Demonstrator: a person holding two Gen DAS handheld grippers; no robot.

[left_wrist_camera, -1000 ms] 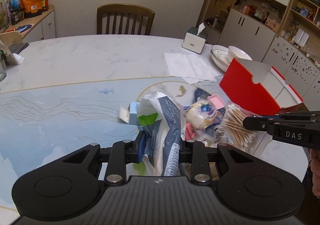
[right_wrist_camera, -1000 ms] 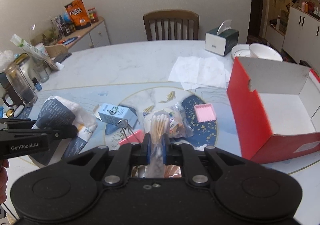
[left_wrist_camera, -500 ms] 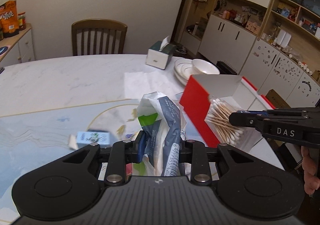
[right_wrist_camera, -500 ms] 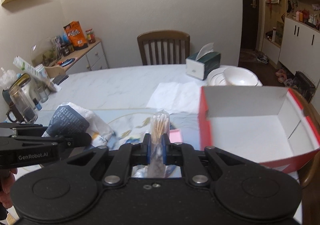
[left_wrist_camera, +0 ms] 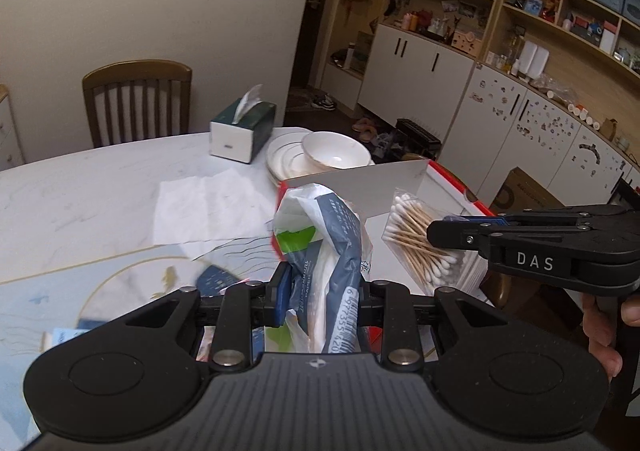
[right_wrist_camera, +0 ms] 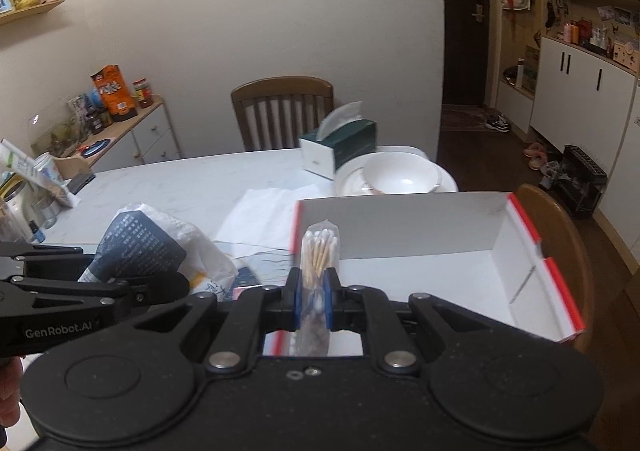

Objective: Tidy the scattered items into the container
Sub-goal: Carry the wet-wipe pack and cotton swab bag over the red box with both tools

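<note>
My left gripper is shut on a crumpled white, blue and green plastic bag, held up off the table beside the near left wall of the red and white cardboard box. My right gripper is shut on a clear packet of cotton swabs, carried over the open box, whose white floor looks bare. In the right wrist view the bag and the left gripper sit to the left. The swab packet hangs right of the bag in the left wrist view.
A green tissue box, stacked white plates with a bowl and a white paper sheet lie behind the box. Small packets remain on the blue patterned table part. Two wooden chairs stand by the table, one beside the box.
Both grippers have swung right and risen with their loads, from over the pile of items to the box. The swab packet now hangs over the box interior, the bag at its left wall.
</note>
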